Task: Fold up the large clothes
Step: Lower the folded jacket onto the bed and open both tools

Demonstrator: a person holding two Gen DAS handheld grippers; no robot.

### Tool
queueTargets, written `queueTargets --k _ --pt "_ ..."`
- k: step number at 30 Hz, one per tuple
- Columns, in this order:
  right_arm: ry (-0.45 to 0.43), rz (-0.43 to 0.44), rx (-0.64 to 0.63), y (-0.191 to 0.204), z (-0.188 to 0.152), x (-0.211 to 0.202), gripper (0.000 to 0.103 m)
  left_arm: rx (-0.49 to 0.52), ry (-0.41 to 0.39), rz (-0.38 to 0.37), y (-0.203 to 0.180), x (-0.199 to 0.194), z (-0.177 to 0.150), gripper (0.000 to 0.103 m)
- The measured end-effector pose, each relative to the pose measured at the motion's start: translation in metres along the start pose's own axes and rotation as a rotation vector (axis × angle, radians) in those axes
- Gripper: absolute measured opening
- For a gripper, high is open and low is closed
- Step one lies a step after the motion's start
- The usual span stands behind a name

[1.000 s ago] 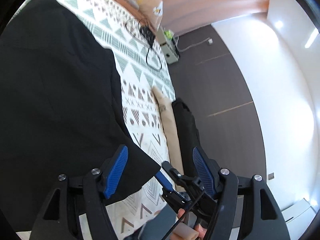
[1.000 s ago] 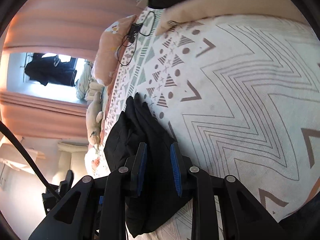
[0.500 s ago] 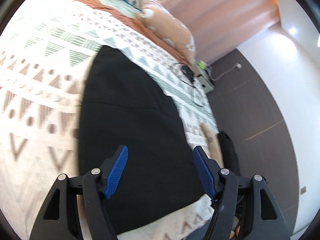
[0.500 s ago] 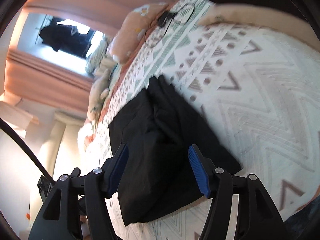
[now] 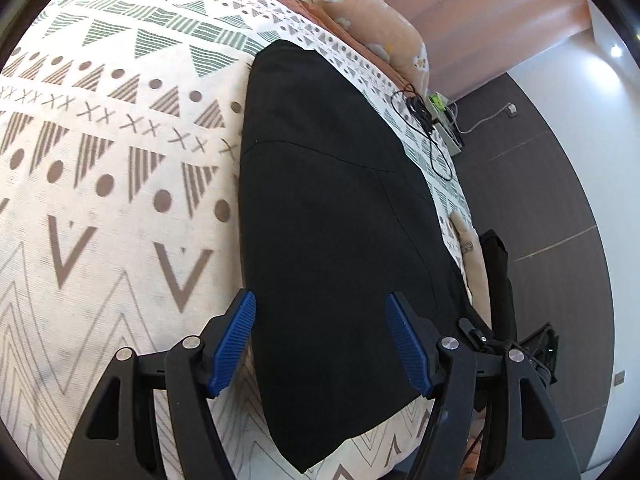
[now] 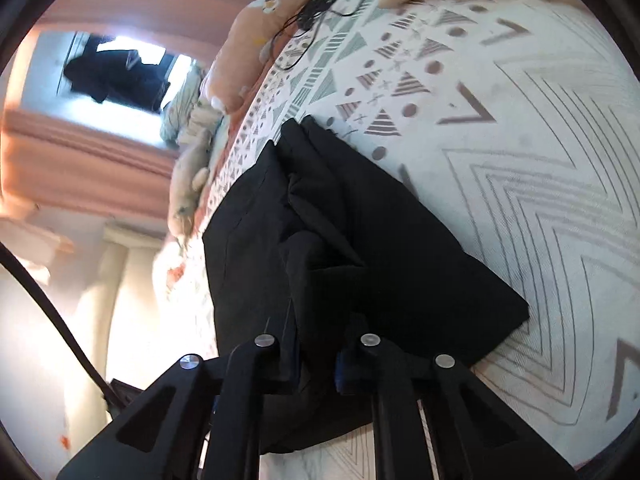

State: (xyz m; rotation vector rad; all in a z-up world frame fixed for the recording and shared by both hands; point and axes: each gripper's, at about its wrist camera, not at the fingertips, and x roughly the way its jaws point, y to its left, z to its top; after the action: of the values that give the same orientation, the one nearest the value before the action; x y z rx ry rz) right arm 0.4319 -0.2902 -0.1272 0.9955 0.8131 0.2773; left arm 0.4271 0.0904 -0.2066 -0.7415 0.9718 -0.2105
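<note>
Bedspread (image 5: 120, 208) with a geometric print of green and brown triangles, dots, crosses and chevrons on white covers the bed and carries the black garment (image 5: 332, 216), which lies flat as a long dark panel with faint seams. In the left wrist view the left gripper (image 5: 320, 344) hangs over the near end of the garment, its blue-padded jaws spread wide and holding nothing. In the right wrist view the right gripper (image 6: 316, 364) has its jaws drawn close together, pinching a bunched fold of the black garment (image 6: 360, 248) at its near edge; the cloth rises in creases toward the jaws. A peach pillow (image 5: 380, 28) sits at the far end of the bed, with a tangled black cable (image 5: 420, 120) lying on the bedspread near it. Peach curtains (image 5: 480, 12) hang behind, beside a white wall (image 5: 600, 128) and a dark grey floor (image 5: 540, 184). The right wrist view shows a bright window (image 6: 120, 68) between the curtains, with a dark shape in front of it.
</note>
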Motion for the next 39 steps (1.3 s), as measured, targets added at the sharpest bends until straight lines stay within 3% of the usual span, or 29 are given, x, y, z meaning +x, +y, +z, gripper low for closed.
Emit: queueTargets --k 3,7,12,19,25,31,34,37,38,39 --pt "-0.004 0.024 0.079 -0.02 -0.001 -0.001 0.005 0.001 0.001 -0.023 -0.001 0.0 -0.006 0.068" --pt "-0.013 0.033 0.096 -0.03 -0.003 -0.007 0.005 -0.002 -0.001 -0.066 -0.004 -0.001 -0.01 0.068" --pt "-0.021 0.064 0.145 -0.049 -0.002 -0.016 0.005 -0.007 0.019 -0.173 -0.005 -0.002 -0.013 0.068" --pt "-0.039 0.089 0.197 -0.069 0.007 -0.023 0.005 0.041 0.062 -0.24 -0.021 0.007 -0.016 0.068" --pt "-0.033 0.091 0.228 -0.078 0.007 -0.023 0.005 0.033 0.058 -0.21 -0.021 0.007 -0.013 0.068" --pt "0.016 0.061 0.189 -0.069 0.011 -0.029 0.009 0.024 0.038 -0.102 -0.012 0.005 -0.011 0.068" --pt "0.009 0.008 0.111 -0.058 0.013 -0.039 0.017 0.019 0.056 -0.088 -0.01 0.011 -0.014 0.068" --pt "-0.039 -0.047 0.045 -0.049 0.013 -0.055 0.05 0.032 0.06 -0.061 -0.014 0.016 -0.016 0.068" --pt "-0.056 -0.058 0.033 -0.047 0.013 -0.06 0.067 0.038 0.059 -0.051 -0.015 0.017 -0.017 0.068" --pt "-0.069 -0.07 0.021 -0.045 0.013 -0.063 0.07 0.041 0.058 -0.044 -0.017 0.018 -0.017 0.068"
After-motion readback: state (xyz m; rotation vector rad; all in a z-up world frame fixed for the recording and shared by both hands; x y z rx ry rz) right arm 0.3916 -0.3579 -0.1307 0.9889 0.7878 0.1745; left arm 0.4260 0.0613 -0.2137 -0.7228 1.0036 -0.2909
